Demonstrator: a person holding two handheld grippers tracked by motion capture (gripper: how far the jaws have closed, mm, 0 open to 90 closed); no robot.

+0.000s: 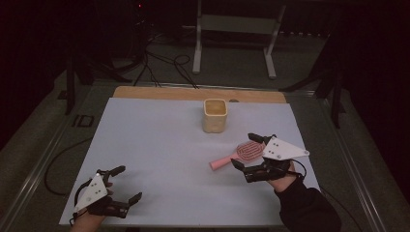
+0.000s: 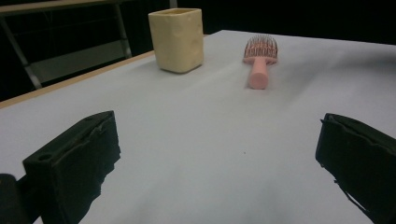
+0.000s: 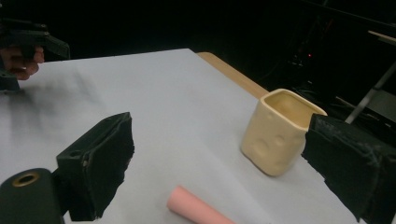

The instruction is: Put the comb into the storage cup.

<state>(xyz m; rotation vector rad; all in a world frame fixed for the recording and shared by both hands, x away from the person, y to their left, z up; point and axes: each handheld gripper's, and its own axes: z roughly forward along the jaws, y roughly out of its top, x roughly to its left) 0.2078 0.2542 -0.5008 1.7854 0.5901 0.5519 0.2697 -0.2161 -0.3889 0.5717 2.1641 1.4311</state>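
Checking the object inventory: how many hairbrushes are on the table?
1. The pink hairbrush lies at the right of the white table, before the cream cup, next to the right tongs.

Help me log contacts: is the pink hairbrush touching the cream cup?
Apart. The high view shows bare white table between the hairbrush and the cup; the left gripper view shows the same gap.
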